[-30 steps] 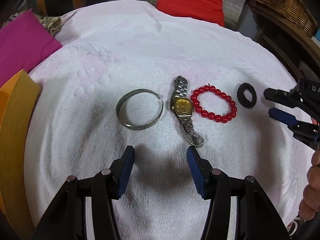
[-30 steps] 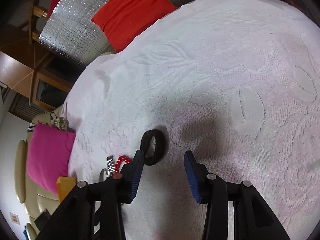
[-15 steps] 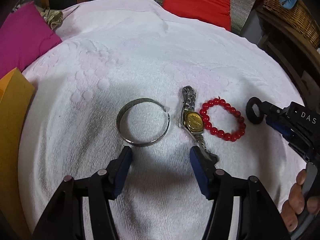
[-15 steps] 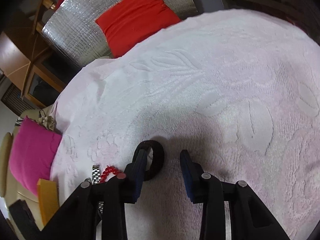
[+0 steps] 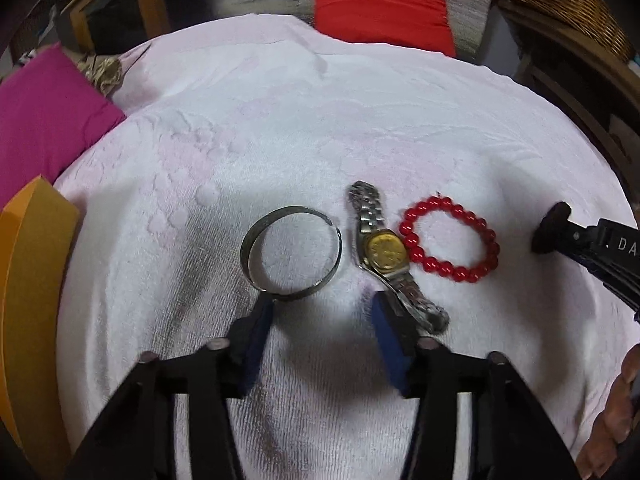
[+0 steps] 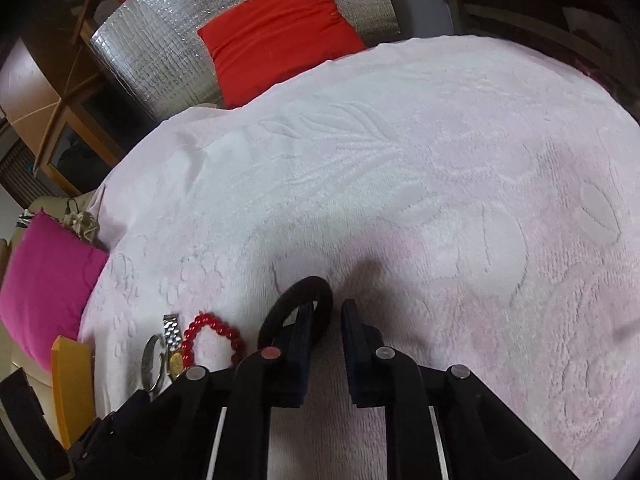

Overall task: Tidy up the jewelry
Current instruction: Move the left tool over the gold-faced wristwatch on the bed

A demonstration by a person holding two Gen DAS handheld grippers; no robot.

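On the pale pink towel (image 5: 320, 128) lie a silver open bangle (image 5: 292, 254), a gold-faced steel watch (image 5: 384, 254) and a red bead bracelet (image 5: 450, 240), side by side. My left gripper (image 5: 322, 312) hovers just short of them and holds nothing. Its jaws are closing; one tip is at the bangle's near rim, the other over the watch strap. At the right, a black ring (image 6: 320, 284) stands tipped on edge (image 5: 550, 228). My right gripper (image 6: 326, 312) is still closing and pinches its band, one finger through the hole.
An orange box (image 5: 32, 280) borders the towel on the left, with a magenta cushion (image 5: 44, 120) behind it. A red cushion (image 5: 380, 0) and a wicker basket (image 5: 572, 0) sit at the back. A person's hand (image 5: 616, 420) shows at the lower right.
The left gripper came closer to the bangle and watch, and its jaws narrowed. The right jaws closed onto the black ring's band, and the ring tipped up from lying flat.
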